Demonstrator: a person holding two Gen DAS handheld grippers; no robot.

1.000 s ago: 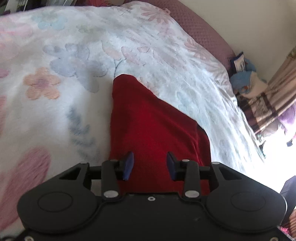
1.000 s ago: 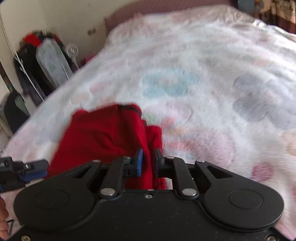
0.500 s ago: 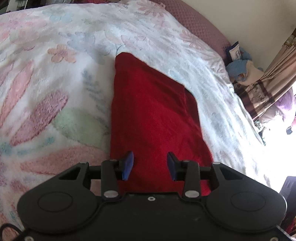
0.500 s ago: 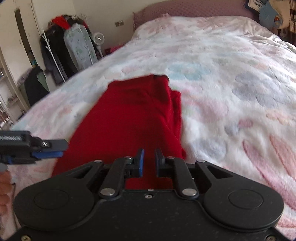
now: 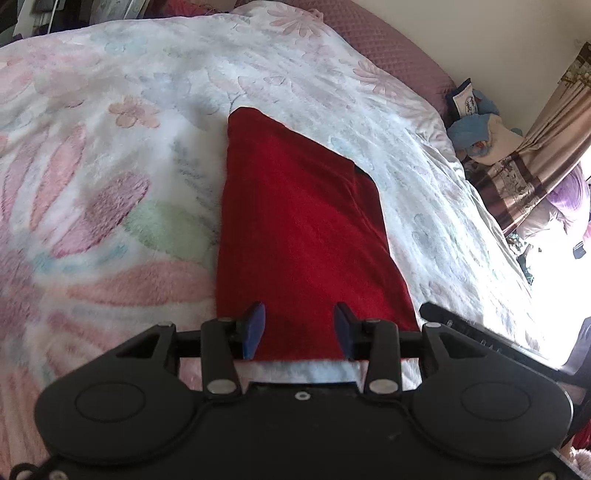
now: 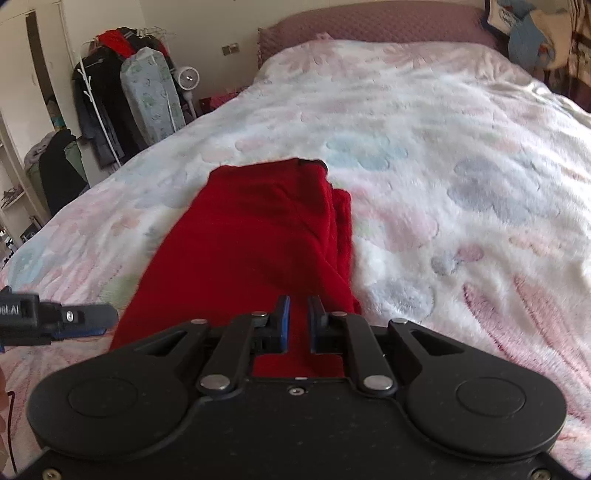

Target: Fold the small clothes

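A red garment (image 5: pixel 303 221) lies folded into a long strip on the floral blanket (image 5: pixel 110 166), running away from me. My left gripper (image 5: pixel 299 328) hovers over its near edge with its blue pads wide apart and not pressing the cloth. In the right wrist view the red garment (image 6: pixel 251 240) reaches up to my right gripper (image 6: pixel 299 321), whose pads stand almost together with red cloth in the narrow gap. The left gripper (image 6: pixel 107 315) shows there at the garment's near left corner.
The bed's mauve headboard (image 6: pixel 369 22) is at the far end. A clothes rack (image 6: pixel 110 92) and a small fan (image 6: pixel 188 79) stand left of the bed. Cushions and soft toys (image 5: pixel 476 125) and a curtain (image 5: pixel 535 155) are on the right side.
Both grippers have drawn back toward the near side of the bed. The red garment, bunched a second ago, now lies stretched out long and flat, and its near edge shows under the left gripper.
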